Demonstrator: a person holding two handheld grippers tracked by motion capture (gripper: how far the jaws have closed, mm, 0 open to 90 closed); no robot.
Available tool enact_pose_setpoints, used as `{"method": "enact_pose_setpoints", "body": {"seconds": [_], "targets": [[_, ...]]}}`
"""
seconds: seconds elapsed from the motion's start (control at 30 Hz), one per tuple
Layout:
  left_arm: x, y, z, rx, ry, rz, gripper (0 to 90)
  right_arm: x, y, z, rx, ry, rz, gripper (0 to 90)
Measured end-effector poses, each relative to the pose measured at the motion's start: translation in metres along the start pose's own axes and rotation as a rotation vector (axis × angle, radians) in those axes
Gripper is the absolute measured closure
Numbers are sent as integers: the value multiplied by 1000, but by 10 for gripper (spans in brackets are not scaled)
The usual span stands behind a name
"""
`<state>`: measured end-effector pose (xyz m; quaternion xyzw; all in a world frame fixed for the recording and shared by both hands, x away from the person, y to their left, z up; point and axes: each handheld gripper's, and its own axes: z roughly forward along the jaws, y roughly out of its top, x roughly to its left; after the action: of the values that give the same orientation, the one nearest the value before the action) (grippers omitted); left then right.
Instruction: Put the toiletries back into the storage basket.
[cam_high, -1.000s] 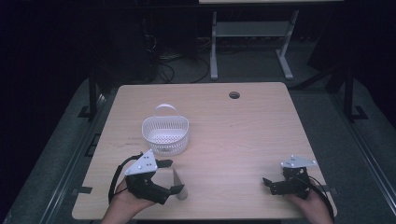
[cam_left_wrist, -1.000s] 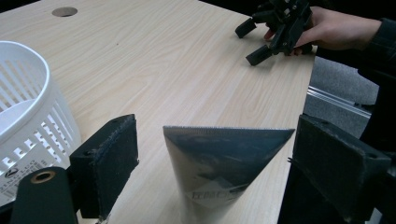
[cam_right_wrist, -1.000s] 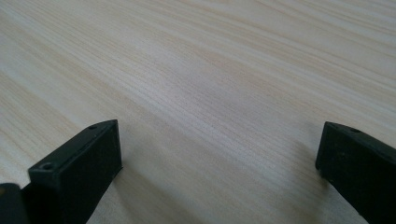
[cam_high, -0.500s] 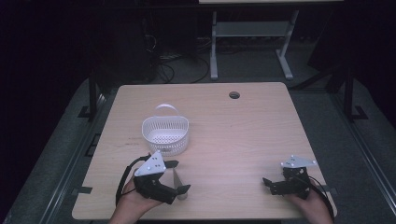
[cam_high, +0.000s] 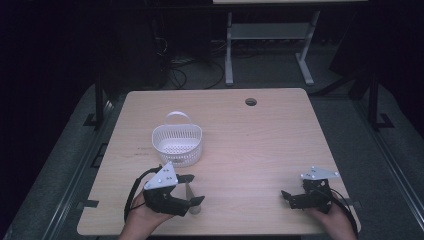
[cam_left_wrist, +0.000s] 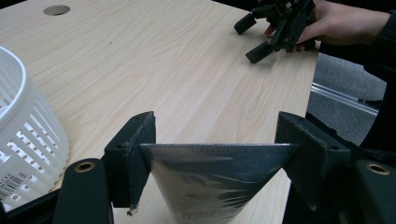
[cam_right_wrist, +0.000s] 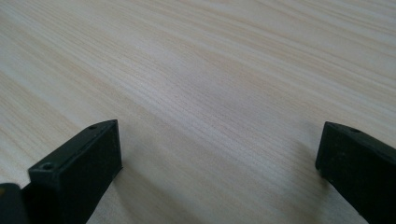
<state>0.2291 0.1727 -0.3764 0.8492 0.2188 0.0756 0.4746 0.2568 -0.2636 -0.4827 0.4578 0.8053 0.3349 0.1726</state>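
— Moved since a second ago: the left gripper (cam_high: 191, 192) has drawn slightly nearer the table's (cam_high: 260, 145) front edge, its jaws just closing in on the silvery pouch (cam_left_wrist: 212, 179).

— Gripped?

— Both pads touch the pouch's flat end; it lies on the wood at about seven o'clock, with the white basket (cam_high: 177, 145) close by at twelve o'clock from it.

— And the right gripper (cam_high: 292, 199)?

— Resting at five o'clock, unmoved, jaws wide apart over bare wood.

Glossy, perhaps foil pouch (cam_left_wrist: 217, 179); matt wood table (cam_left_wrist: 187, 70).
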Motion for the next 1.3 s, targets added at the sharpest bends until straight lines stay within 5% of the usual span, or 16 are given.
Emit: {"method": "enact_pose_setpoints", "body": {"seconds": [0.47,1.3], "targets": [[3,5,0,8,-44,0,296,0,0,0,0,0,0,0],[22,31,-17,-29,-46,13,297,0,0,0,0,0,0,0]]}}
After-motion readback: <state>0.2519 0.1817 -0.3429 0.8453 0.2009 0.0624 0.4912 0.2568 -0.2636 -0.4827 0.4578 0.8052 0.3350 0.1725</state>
